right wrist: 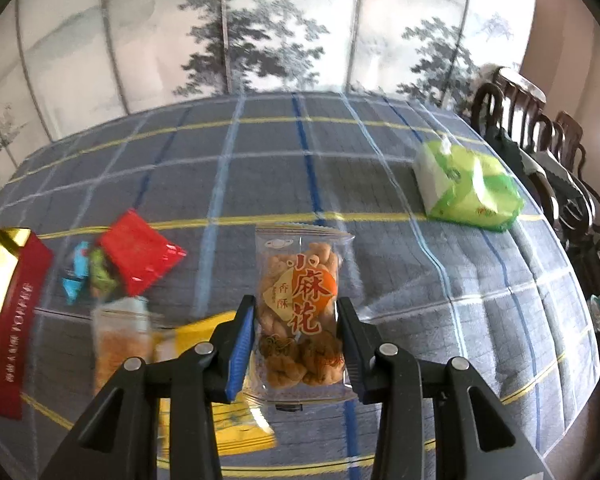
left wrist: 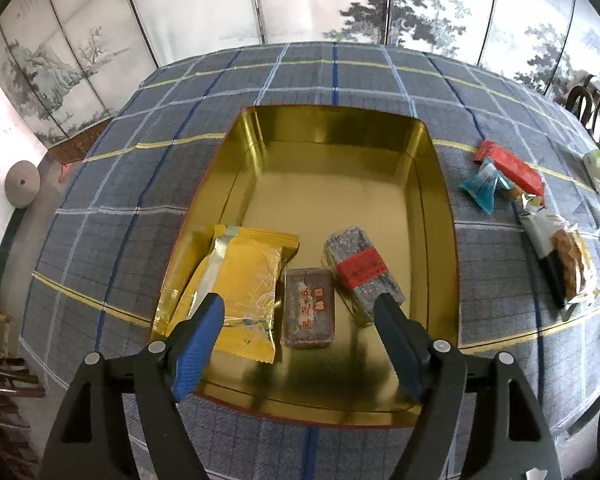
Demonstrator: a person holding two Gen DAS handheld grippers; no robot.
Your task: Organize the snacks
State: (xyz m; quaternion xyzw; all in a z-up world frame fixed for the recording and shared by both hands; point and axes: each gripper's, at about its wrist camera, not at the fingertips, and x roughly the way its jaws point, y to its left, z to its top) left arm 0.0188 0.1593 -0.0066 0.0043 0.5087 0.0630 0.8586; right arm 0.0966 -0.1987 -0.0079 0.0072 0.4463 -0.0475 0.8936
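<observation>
Your right gripper (right wrist: 296,344) is clamped on the fried-twist packet (right wrist: 300,316) across its narrow width, lifted above the tablecloth (right wrist: 380,184) — its long axis points straight ahead. Your left gripper (left wrist: 300,312), jaws apart and holding nothing, hovers over the gold tin (left wrist: 340,184), whose near end already holds three snacks side by side

A home dining room, by the look of it: a table (right wrist: 380,168) under a plaid cloth (left wrist: 340,76), carved dark wooden chairs (right wrist: 540,136) along one side, and behind it a folding screen (right wrist: 260,32) painted with ink trees and hills.
</observation>
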